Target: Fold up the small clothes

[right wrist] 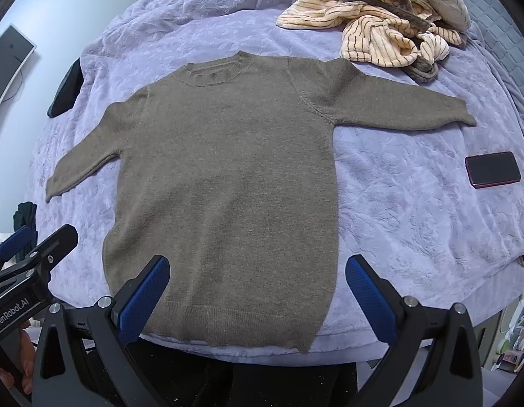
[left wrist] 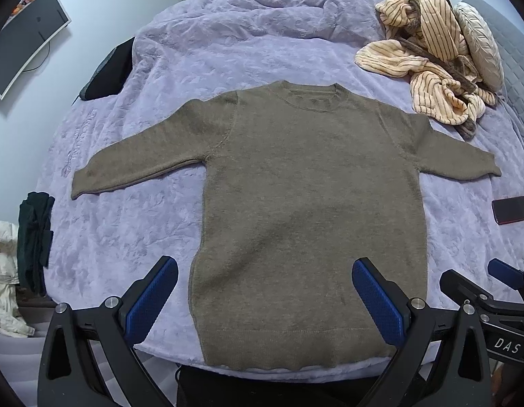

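A brown knit sweater (left wrist: 306, 203) lies flat and face up on the lilac bedspread (left wrist: 126, 224), both sleeves spread out, hem at the near edge of the bed. It also shows in the right wrist view (right wrist: 224, 176). My left gripper (left wrist: 265, 302) is open and empty, held above the sweater's hem on its left half. My right gripper (right wrist: 257, 300) is open and empty, above the hem on its right half. The right gripper also shows at the right edge of the left wrist view (left wrist: 482, 288). The left gripper shows at the left edge of the right wrist view (right wrist: 34, 251).
A crumpled striped cream garment (left wrist: 431, 68) and a silvery pillow (left wrist: 482, 47) lie at the far right of the bed. A dark phone with a red edge (right wrist: 492, 169) lies right of the sweater. Dark green clothes (left wrist: 34, 237) hang at the bed's left edge. A monitor (left wrist: 24, 37) is on the left.
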Motion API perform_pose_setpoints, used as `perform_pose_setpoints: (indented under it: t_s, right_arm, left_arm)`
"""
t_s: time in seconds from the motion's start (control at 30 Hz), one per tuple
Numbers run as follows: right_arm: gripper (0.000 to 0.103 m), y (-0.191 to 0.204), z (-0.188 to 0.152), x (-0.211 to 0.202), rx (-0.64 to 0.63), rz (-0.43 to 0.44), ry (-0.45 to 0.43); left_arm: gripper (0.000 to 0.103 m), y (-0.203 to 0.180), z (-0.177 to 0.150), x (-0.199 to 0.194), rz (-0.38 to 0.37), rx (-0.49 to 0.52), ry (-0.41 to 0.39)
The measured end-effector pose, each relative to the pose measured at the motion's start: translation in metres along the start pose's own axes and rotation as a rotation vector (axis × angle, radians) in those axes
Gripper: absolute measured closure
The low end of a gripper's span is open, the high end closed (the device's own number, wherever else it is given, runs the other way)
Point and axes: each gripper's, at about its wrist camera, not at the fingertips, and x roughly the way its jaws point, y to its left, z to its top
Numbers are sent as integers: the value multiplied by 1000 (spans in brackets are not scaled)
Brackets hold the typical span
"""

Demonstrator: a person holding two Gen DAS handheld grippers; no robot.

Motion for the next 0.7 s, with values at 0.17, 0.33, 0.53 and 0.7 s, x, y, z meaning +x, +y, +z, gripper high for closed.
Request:
perform_pose_setpoints:
  t_s: [0.17,0.33,0.53,0.7]
  right_arm:
    - [0,-1,-1,-1,2,-1,-3]
    - [0,-2,-2,-3,-4,-4,-4]
    - [0,-2,-2,-3,-4,-5,-2]
    - [0,-4,-3,-6,-6,-3,2]
  left_arm:
    - [0,-3,0,-4,5,10,-8]
    - [0,-4,1,-5,7,11,-10]
    - [0,-5,-2,-7,10,13,-9]
    - [0,-6,-4,-7,12,13,-7]
